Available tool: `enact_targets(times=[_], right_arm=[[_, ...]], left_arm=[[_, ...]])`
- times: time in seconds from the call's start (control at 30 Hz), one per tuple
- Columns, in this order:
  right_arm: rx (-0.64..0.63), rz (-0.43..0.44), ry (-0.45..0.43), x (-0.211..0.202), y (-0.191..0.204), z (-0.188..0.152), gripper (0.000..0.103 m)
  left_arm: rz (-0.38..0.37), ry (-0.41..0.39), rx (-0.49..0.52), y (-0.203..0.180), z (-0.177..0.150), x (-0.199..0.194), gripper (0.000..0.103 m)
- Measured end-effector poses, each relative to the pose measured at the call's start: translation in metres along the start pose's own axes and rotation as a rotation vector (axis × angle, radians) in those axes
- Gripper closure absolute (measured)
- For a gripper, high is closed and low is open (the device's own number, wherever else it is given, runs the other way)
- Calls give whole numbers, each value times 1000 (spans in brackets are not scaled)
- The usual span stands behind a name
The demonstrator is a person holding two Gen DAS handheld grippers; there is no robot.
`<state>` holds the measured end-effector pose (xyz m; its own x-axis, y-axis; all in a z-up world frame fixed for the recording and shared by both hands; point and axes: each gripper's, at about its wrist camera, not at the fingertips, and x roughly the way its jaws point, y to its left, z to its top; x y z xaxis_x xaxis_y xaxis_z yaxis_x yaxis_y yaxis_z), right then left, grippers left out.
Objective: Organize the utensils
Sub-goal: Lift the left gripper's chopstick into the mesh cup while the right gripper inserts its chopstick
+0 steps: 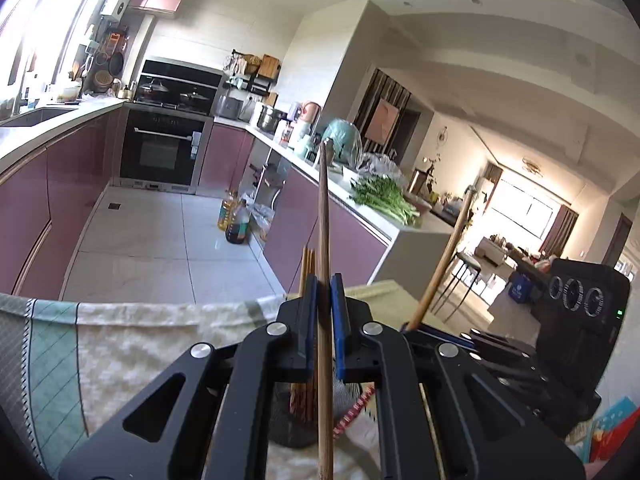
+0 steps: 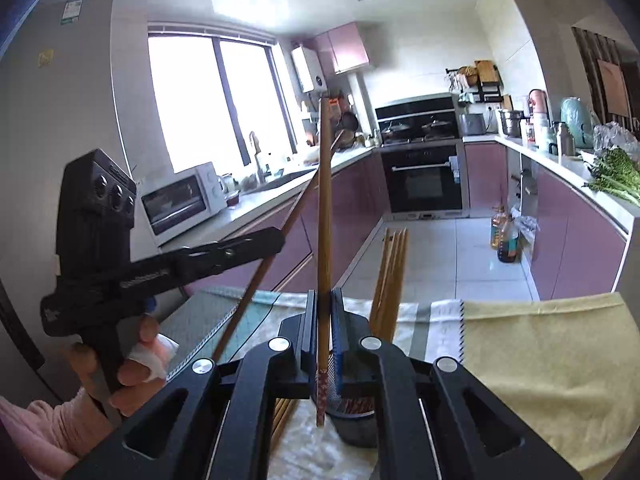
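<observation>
Chopsticks (image 2: 390, 276) in dark holder (image 2: 356, 420) crowd both tongs' clamped chopsticks.

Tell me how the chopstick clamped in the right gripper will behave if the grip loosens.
The chopstick looks stiff and light: thin, straight wood, unbent between the right gripper fingers. Held near upright by a narrow pinch, it would probably slide down or tip sideways. Its tip hangs beside the dark holder, so it might miss.

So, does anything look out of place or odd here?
Nothing is spilled or damaged. Each gripper, left and right, holds one chopstick upright above the dark holder, while the other chopsticks stand inside.
</observation>
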<state>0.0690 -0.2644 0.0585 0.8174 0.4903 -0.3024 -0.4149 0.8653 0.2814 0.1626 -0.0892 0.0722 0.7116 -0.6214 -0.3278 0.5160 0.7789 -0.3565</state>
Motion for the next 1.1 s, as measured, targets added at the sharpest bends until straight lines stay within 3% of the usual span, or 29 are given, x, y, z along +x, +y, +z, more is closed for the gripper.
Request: enact_targets(times=[0.23, 0.47, 0.67, 1.0, 1.1], right_arm=[[17, -31, -46, 11, -20, 13, 98], [59, -40, -49, 35, -34, 8, 98], [69, -65, -120, 44, -34, 10, 98], [51, -103, 18, 63, -38, -26, 98], [68, -104, 18, 61, -41, -28, 98]], left_arm=[[53, -56, -19, -3, 7, 43, 95], [111, -23, 0, -2, -9, 76, 95], [142, -8, 17, -1, -23, 90, 95], [152, 24, 13, 0, -33, 97, 95], [139, -21, 5, 2, -24, 88, 95]])
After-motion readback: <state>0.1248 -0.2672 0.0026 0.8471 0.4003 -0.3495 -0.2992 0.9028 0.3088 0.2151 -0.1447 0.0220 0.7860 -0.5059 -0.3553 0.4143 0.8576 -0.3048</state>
